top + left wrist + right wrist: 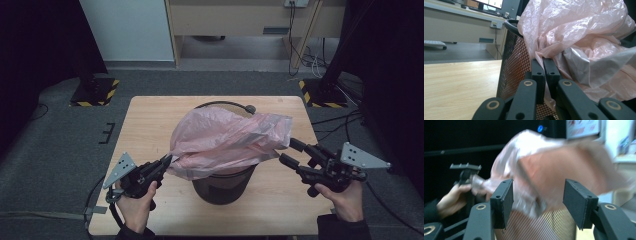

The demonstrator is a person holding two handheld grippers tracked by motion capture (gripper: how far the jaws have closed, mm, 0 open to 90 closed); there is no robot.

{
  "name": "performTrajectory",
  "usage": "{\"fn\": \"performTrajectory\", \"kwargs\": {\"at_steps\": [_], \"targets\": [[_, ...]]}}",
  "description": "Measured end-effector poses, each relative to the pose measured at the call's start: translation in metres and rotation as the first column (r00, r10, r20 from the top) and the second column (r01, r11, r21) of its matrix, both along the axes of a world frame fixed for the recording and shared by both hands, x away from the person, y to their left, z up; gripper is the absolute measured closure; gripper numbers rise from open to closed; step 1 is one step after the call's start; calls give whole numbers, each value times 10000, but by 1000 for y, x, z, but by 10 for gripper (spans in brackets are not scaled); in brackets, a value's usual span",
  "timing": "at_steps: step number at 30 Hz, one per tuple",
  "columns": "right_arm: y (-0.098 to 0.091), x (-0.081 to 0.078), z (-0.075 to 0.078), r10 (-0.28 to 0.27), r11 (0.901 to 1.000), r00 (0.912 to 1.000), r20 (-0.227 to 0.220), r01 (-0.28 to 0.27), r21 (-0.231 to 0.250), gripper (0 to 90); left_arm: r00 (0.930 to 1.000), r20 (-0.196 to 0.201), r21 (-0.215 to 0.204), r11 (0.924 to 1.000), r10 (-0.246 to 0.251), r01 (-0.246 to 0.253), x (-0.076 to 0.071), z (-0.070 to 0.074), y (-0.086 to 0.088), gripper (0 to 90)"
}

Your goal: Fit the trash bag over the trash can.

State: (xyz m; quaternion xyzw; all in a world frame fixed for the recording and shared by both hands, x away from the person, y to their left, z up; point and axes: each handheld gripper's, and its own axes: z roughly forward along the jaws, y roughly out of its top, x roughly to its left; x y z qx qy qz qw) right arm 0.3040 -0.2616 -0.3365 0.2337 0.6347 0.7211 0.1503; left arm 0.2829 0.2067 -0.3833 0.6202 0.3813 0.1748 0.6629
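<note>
Pink bag [227, 140], draped crosswise over bin [222, 187]

Pale pink translucent plastic bag [227, 140], crinkled, with greyish-white sheen along its folds. Round black wire-mesh waste bin [222, 186], fine lattice pattern, the pink showing faintly through its wall. Light wood-grain bench [150, 125], pale tan with fine lengthwise streaks. Left gripper [167, 161] and right gripper [287, 152]: matte black jaws with brass-coloured pivot rings, each topped by a grey triangular plate. Dark grey carpet floor [55, 150]; yellow-and-black hazard stripes on two stand bases [95, 92].
</note>
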Motion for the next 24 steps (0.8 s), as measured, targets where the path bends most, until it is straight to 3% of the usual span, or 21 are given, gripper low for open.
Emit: {"fn": "performTrajectory", "kwargs": {"at_steps": [2,4,9,11,15,19,22,24], "targets": [[2,4,4,-267,9994,9996,86,265,225,379,10000,-15,-30,10000,-3,3,1,0,1,874],[6,8,7,-354,9990,9992,190,348,296,425,10000,-40,-4,10000,-32,32,2,1,1,861],[24,13,14,172,9983,9979,619,-206,546,804,9999,141,-70,9999,97,-96,5,11,10,730],[29,16,15,156,9986,9975,689,-190,489,882,9997,201,-155,9998,133,-130,5,18,15,631],[37,21,15,92,9999,9982,589,-100,130,900,9965,770,-204,9993,319,-304,3,36,24,498],[40,23,17,-122,9999,9985,533,124,-34,900,9923,1213,-149,9996,246,-229,4,57,25,447],[40,24,18,-371,9993,9982,477,371,9,900,9874,1580,130,9998,102,-124,4,70,19,418],[40,24,19,-502,9987,9979,420,504,-46,900,9861,1657,145,9999,-94,70,4,76,16,399]]}}
